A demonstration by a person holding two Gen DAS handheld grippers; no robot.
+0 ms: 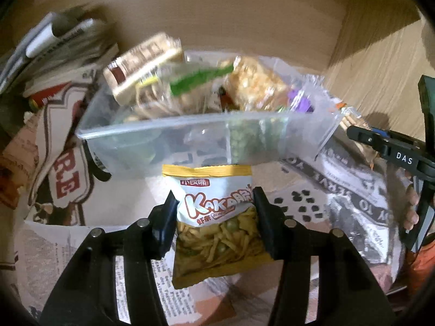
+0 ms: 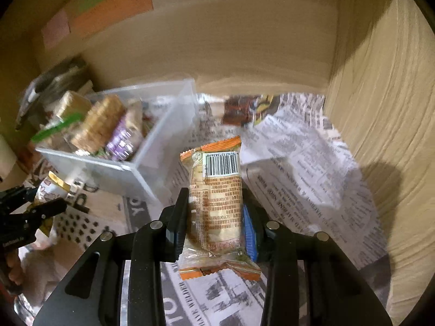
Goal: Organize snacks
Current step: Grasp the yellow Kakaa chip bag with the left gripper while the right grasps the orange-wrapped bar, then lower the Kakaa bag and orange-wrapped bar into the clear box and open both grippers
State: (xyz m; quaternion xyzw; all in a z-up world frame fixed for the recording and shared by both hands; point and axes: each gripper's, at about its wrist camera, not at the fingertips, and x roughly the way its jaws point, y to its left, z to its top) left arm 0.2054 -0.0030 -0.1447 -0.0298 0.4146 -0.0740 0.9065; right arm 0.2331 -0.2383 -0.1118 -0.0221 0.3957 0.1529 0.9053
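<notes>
My left gripper [image 1: 214, 206] is shut on a yellow and white KAKA snack bag [image 1: 214, 217] and holds it just in front of the clear plastic bin [image 1: 168, 141]. The bin holds several snack packs. My right gripper [image 2: 214, 203] is shut on an orange-edged wrapped biscuit pack [image 2: 217, 201] with its barcode up, to the right of the bin [image 2: 152, 168] and above the newspaper. The right gripper also shows at the right edge of the left wrist view [image 1: 380, 141]. The left gripper shows at the left edge of the right wrist view [image 2: 35, 203].
Newspaper [image 2: 299, 168] covers the surface inside a wooden cabinet with a back wall and a right side wall [image 2: 380, 108]. A stack of books and papers [image 1: 54, 51] stands at the back left. A small snack pack [image 2: 244, 108] lies on the newspaper behind the bin.
</notes>
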